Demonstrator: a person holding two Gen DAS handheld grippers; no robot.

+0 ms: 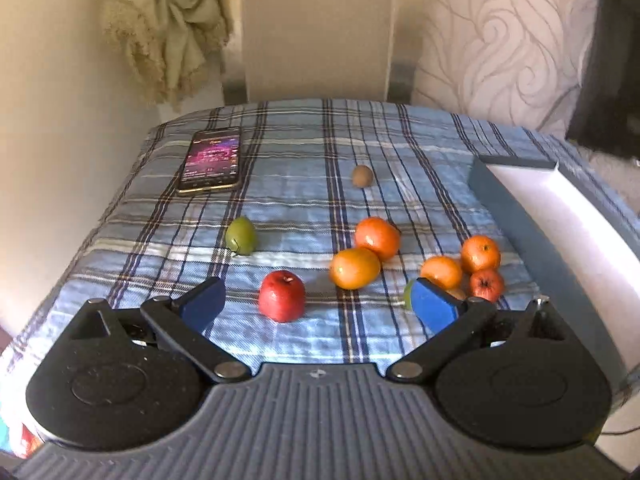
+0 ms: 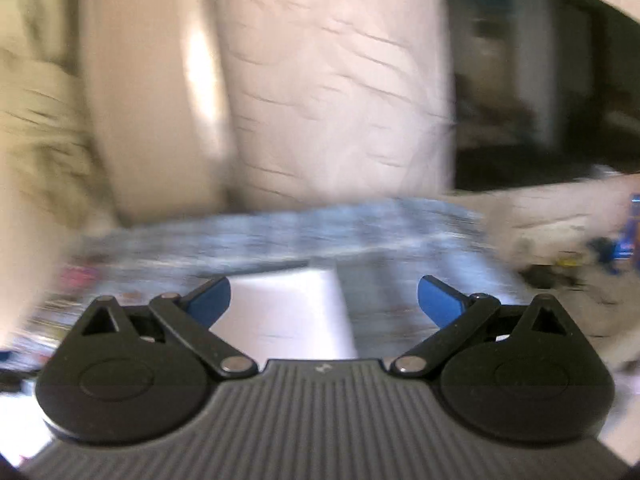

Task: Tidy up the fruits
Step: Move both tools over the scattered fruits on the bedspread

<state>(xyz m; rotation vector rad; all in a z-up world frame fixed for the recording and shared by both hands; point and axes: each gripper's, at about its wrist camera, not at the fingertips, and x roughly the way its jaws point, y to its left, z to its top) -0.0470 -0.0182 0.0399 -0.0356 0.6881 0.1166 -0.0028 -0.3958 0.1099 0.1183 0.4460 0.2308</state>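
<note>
We're looking into a home living room: a checked tablecloth (image 1: pixel 304 184) is covering the desk, swirl-patterned wallpaper (image 1: pixel 500 40) is showing at the far right, a fringed throw (image 1: pixel 164 28) is hanging far left, and a phone (image 1: pixel 212 160) is glowing.

Left wrist view: above near table edge, facing wall. Right (blurred): lower; shared checked cloth (image 1: pixel 296 200).

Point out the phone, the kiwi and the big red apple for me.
Phone (image 1: pixel 212 160), left wrist view, middle of its lit screen.
Kiwi (image 1: pixel 362 176), left wrist view, centre of its brown skin.
Big red apple (image 1: pixel 281 297), left wrist view, front of its body, below the stem dimple.
</note>
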